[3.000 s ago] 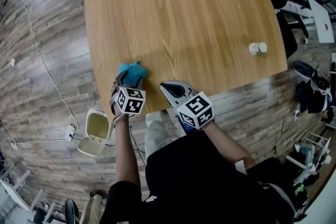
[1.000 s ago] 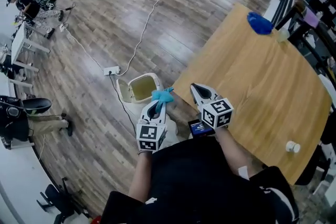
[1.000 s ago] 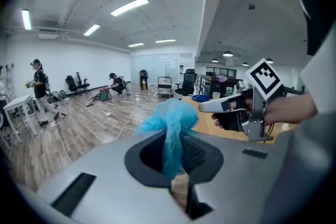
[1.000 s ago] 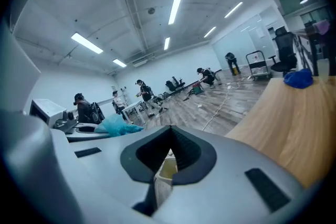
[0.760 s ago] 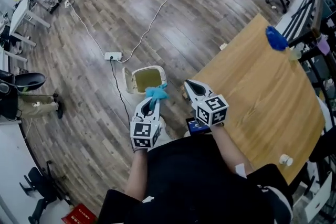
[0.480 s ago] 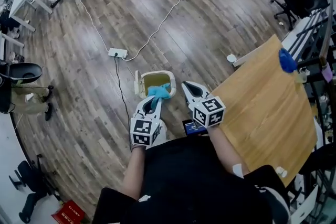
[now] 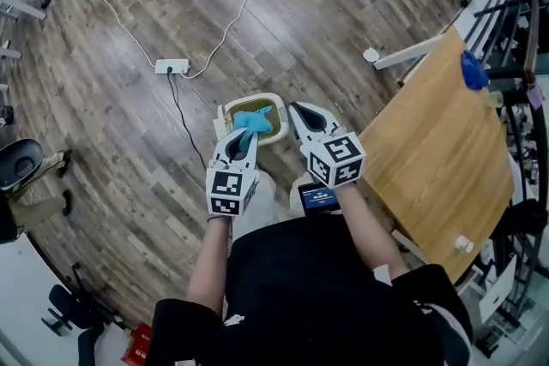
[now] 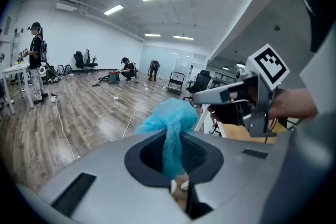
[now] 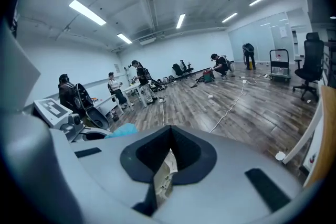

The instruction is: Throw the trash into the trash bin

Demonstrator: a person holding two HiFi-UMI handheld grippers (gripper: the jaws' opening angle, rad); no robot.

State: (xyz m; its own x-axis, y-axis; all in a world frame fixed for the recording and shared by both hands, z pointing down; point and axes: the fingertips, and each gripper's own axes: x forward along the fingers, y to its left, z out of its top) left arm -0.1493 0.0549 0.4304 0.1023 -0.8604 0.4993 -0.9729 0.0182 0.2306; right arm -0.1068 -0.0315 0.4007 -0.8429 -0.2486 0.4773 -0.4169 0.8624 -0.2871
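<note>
Holding blue trash wad in L gripper, jaws clamped on the wad's thin lower tail. The puffy top sticks out past the tips, and L gripper view shows the tail pinched deep btwn the pads. R gripper has jaws together w/ nothing btwn them, confirmed in R gripper view. In head view the wad overlaps the open mouth of the trash bin, a cream-rimmed bin standing on the wood floor. Can't tell if the wad touches the bin. R gripper is just beside L, its tips by the bin's right rim. Both grippers point fwd and slightly down, marker cubes facing up. Wooden table is off to the right, apart from the bin. Power strip w/ white cable lies on the floor up-left of the bin.
</note>
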